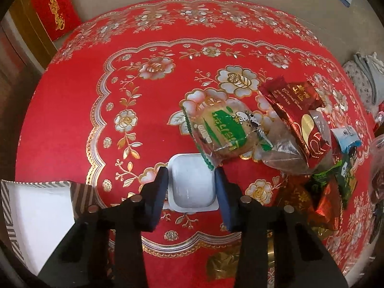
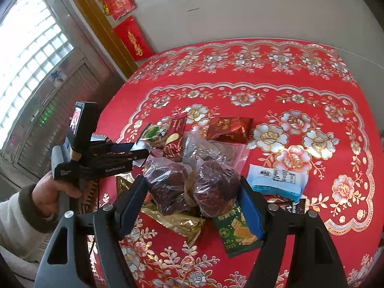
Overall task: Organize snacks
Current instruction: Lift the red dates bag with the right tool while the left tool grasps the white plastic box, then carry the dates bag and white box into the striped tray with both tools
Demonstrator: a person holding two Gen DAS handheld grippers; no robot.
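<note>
My left gripper [image 1: 192,180] is shut on a small white plastic cup [image 1: 192,182], held above the red floral tablecloth [image 1: 72,120]. A clear-wrapped cake with a green label [image 1: 223,129] lies just beyond it, beside dark red packets [image 1: 300,110]. My right gripper [image 2: 193,189] has its jaws spread wide on either side of a clear bag of dark red dates [image 2: 192,184], not pressing on it. The left gripper [image 2: 134,152] shows in the right wrist view at the pile's left edge. A green cracker packet [image 2: 237,232], a blue-white packet [image 2: 276,180] and a gold packet [image 2: 177,223] lie around the bag.
A white box with a striped rim [image 1: 36,211] stands at the lower left of the left wrist view. A window [image 2: 31,60] and red wall hangings [image 2: 133,38] are behind the table. Folded cloth [image 1: 364,79] lies off the table's right side.
</note>
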